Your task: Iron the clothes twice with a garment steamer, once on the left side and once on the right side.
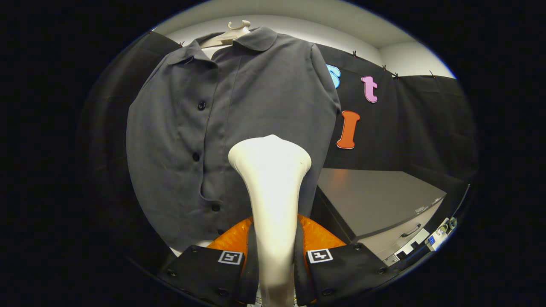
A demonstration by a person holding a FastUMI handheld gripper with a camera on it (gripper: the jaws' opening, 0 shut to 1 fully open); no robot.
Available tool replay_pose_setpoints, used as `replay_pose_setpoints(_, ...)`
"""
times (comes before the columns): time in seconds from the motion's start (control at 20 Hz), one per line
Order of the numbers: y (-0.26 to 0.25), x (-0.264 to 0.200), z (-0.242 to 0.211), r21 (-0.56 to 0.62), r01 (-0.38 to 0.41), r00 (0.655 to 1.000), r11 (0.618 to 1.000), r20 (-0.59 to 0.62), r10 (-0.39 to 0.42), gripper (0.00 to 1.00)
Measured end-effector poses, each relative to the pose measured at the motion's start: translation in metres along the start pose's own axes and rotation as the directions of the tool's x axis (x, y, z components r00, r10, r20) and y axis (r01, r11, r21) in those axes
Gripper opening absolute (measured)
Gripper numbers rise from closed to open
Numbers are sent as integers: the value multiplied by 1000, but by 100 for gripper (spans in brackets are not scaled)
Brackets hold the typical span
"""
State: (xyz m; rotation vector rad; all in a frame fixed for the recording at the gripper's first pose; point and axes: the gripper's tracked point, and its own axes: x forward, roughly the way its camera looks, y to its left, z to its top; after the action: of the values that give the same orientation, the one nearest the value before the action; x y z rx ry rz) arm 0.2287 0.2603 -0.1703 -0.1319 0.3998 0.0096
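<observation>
Tool (273, 260) clamping steamer (271, 170); grey cabinet (375, 200) beyond.

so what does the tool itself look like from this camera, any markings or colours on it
The tool has two broad, flat finger blocks side by side, each dotted with small round screw heads. Each block carries a square black-and-white fiducial tag near its inner top corner, one on the left and one on the right. Behind them sits a textured orange body part. No cables show on it.

Dim booth, overhead light, fisheye bending edges, sharp focus.
</observation>
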Motion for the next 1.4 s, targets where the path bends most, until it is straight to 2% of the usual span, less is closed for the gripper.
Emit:
replay_pose_setpoints(0.45,9,-14,-108,-22,-17,984,1000,-175,13,41)
replay_pose_setpoints(0.65,9,-27,-118,-7,-18,979,1000,-202,16,42)
replay_pose_setpoints(0.8,8,-47,-77,-5,-13,992,1000,-126,13,41)
replay_pose_setpoints(1.0,17,-68,15,18,-31,999,999,27,31,41)
replay_pose_setpoints(1.2,47,-80,105,5,-70,982,998,173,68,41)
replay_pose_setpoints(1.4,91,-80,159,-8,-139,959,990,247,137,41)
